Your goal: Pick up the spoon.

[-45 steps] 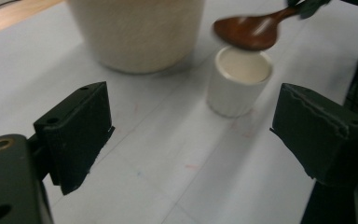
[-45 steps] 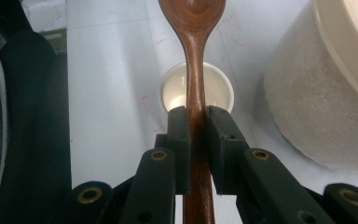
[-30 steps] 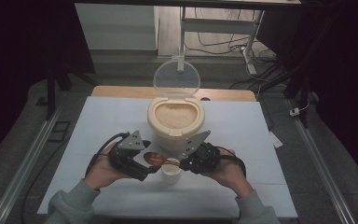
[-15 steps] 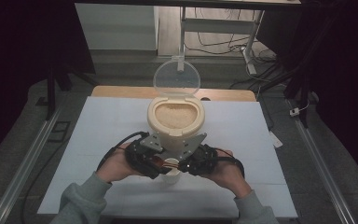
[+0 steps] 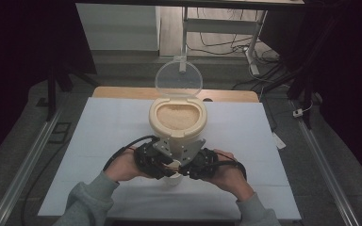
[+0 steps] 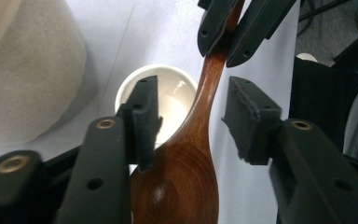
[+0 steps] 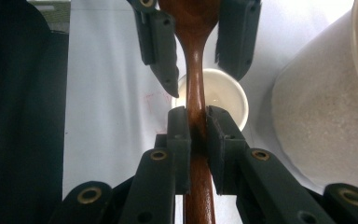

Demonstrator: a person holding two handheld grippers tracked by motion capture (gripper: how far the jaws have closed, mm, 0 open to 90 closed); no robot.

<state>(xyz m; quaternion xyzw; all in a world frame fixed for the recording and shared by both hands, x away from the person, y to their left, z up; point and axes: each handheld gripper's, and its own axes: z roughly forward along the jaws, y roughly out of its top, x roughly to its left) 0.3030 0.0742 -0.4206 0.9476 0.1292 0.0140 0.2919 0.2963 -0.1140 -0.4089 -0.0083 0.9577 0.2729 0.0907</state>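
So the wooden spoon (image 7: 195,74) is hanging between the two grippers, low centre in the high view, just in front of the rice container (image 5: 177,118) and right over a small white cup (image 5: 172,179).

In the right gripper view the spoon's long axis runs straight up the middle of the frame: the handle comes out of the bottom edge and the wide bowl end is at the top. The right gripper (image 7: 196,119) has its pads clamped tight on the narrow handle, holding it.

In the left gripper view it's flipped: the bowl end sits at the bottom centre, close to the camera, and the handle goes up and a little to the right toward the right gripper's jaws at the top of the frame. The left gripper (image 6: 191,119) has just been closing, with the spoon's neck between its jaws, but it's not gripping yet. The left pad is about at the wood's edge, while the right pad has a clear gap of table showing beside it. So medium width, around the spoon but not on it.

The cup shows behind the spoon in both gripper views, apart from it. The container's clear lid (image 5: 178,79) stands open at the back, and it all sits on a pale blue table (image 5: 103,122).
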